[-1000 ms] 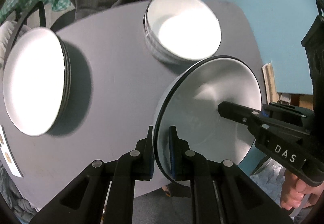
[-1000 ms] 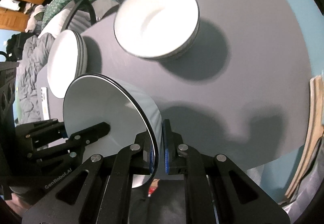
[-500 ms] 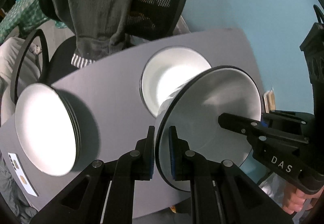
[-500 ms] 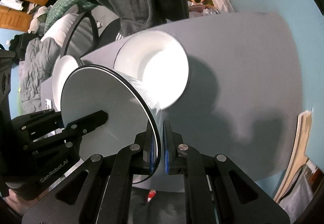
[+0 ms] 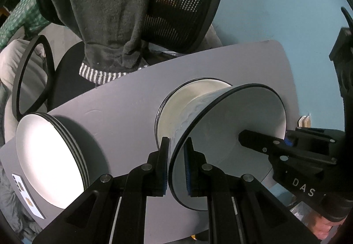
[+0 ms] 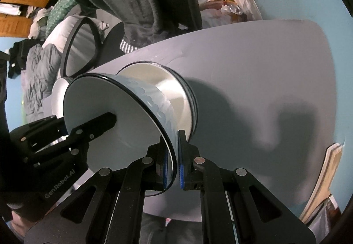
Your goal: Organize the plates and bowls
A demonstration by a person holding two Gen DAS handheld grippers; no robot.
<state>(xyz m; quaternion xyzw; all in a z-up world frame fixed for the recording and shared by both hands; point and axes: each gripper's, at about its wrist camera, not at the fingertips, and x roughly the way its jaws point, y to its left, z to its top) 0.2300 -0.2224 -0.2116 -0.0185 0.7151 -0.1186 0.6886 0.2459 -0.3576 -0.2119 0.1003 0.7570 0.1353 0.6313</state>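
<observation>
We're over the grey rounded bench (image 5: 123,116), white black-rimmed plate stack (image 5: 47,162) at its left end, nested white bowl stack (image 5: 176,111) mid-bench. Our white bowl with the blue wave band (image 5: 222,144) hangs tilted just above that stack. Left tool (image 5: 176,164) and right tool (image 6: 173,164) each pinch opposite rims. It's glazed ceramic: stiff, slick, breakable, so rim grips suit. Whether it touches the stack yet, probably not; its underside is hidden.
</observation>
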